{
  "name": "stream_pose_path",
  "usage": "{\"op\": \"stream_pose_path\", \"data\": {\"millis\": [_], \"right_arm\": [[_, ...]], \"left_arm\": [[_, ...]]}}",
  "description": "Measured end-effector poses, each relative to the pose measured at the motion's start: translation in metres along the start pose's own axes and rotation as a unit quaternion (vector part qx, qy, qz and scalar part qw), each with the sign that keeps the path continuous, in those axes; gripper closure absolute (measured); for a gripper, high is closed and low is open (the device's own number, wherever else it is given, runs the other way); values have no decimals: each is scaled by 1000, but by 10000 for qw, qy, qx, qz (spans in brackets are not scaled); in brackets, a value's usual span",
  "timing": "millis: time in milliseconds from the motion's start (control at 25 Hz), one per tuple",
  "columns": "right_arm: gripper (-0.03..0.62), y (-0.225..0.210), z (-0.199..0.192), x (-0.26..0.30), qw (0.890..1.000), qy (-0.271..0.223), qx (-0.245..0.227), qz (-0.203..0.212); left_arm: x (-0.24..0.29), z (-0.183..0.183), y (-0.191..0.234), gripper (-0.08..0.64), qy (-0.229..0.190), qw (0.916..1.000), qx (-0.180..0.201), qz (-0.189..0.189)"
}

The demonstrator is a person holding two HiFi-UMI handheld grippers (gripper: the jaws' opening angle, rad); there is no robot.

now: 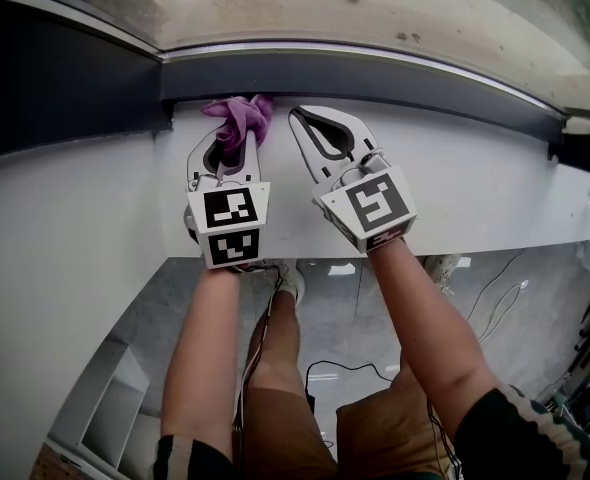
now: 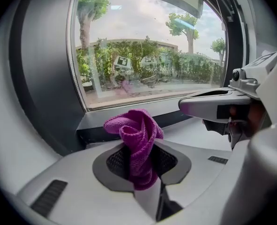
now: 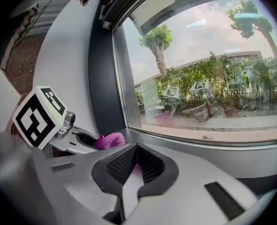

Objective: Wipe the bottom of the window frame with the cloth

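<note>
Setting: white window sill [image 1: 475,203] below a dark window frame [image 1: 395,76]; trees and bushes show through the glass [image 2: 148,46].
Cloth: purple cloth [image 1: 240,118], bunched, at the sill's back edge by the frame's bottom rail, near its left corner; contact with the rail is unclear.
Left gripper [image 1: 237,143]: jaws clamped on the cloth [image 2: 136,139], which bulges out above the tips toward the glass.
Right gripper [image 1: 300,120]: jaws pressed together with nothing between them [image 3: 136,149], over the sill just beside the left gripper, tips toward the rail.
Neighbours: from the right gripper view the cloth [image 3: 109,139] shows at the left.
Below: person's forearms, brown shorts, cables on a grey floor [image 1: 535,298].
</note>
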State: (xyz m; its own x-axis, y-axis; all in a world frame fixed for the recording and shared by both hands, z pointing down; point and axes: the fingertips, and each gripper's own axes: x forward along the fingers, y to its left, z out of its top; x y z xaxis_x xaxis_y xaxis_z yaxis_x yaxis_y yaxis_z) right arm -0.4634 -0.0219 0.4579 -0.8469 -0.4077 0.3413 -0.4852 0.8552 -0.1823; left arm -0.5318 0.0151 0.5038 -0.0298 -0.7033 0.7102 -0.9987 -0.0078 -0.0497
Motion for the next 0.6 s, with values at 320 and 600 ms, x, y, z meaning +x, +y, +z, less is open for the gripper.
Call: {"op": "stream_pose_path", "data": {"millis": [320,600], "right_arm": [[575,21,3,28,9998,46,-75,167],[575,34,7,42,9995,78,-107,288]], "left_arm": [[-3,-13,43,463,75,9994,-196,274],[-12,-23,81,463,146,9968,-296,726]]}}
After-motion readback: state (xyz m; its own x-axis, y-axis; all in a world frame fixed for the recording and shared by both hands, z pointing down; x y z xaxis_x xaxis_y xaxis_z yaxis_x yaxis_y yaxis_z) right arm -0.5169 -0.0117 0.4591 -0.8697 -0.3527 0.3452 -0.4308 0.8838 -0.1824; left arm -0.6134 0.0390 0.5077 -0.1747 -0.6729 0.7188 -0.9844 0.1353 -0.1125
